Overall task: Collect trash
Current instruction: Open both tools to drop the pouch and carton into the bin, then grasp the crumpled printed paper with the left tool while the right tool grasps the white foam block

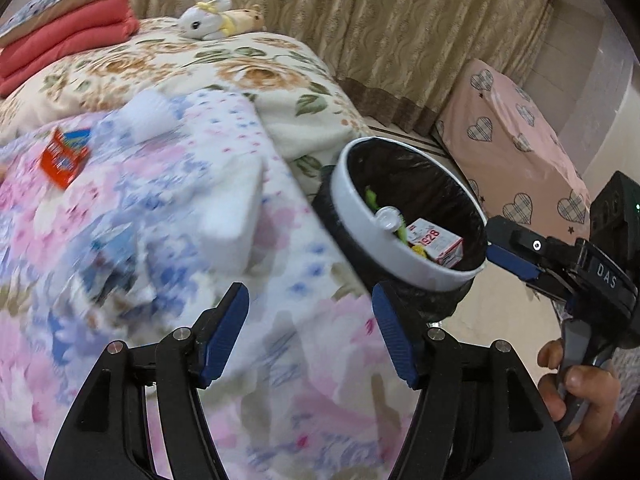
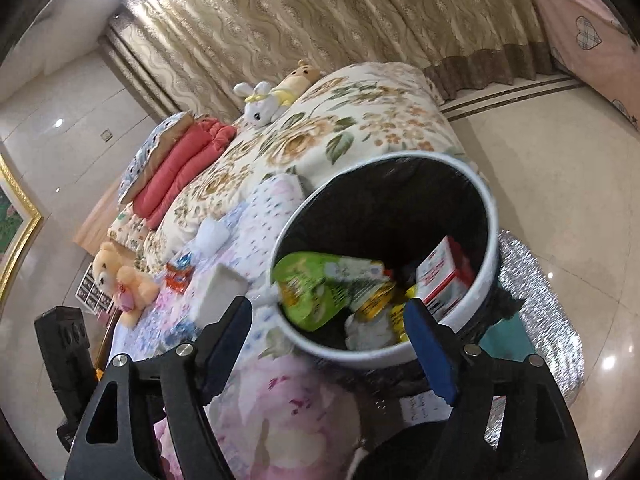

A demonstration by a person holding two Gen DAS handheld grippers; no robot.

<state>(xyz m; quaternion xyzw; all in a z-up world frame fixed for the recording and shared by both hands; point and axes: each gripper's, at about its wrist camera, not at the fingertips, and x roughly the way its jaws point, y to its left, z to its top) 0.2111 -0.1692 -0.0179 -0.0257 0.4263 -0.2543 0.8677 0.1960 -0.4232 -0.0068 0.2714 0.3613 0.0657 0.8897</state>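
A white-rimmed trash bin (image 2: 490, 216) lined with a black bag stands on the floor right against the side of a bed (image 1: 280, 360). Inside it lie a green snack pouch (image 2: 316, 284), a red-and-white carton (image 2: 444, 276), a yellow wrapper (image 2: 376, 300) and crumpled white paper (image 2: 368, 332).

On the bed's pastel floral quilt, well apart from the bin, lie a red-and-blue box (image 1: 64, 156), a white foam block (image 1: 232, 200) and a crumpled white tissue (image 1: 150, 114).

The left hand-held gripper (image 1: 310, 336) hovers above the quilt near the bin, its blue-padded fingers spread wide apart with nothing between them. The right hand-held gripper (image 2: 330, 344) hangs just over the bin's near rim, fingers also spread apart and empty; in the left view it reaches toward the bin's far side, with a hand (image 1: 580, 392) on its handle.

Farther up the bed sit folded coral bedding (image 1: 68, 44), a white plush rabbit (image 1: 204, 16) and a teddy bear (image 2: 120, 280). Patterned beige curtains (image 2: 320, 12) hang behind.
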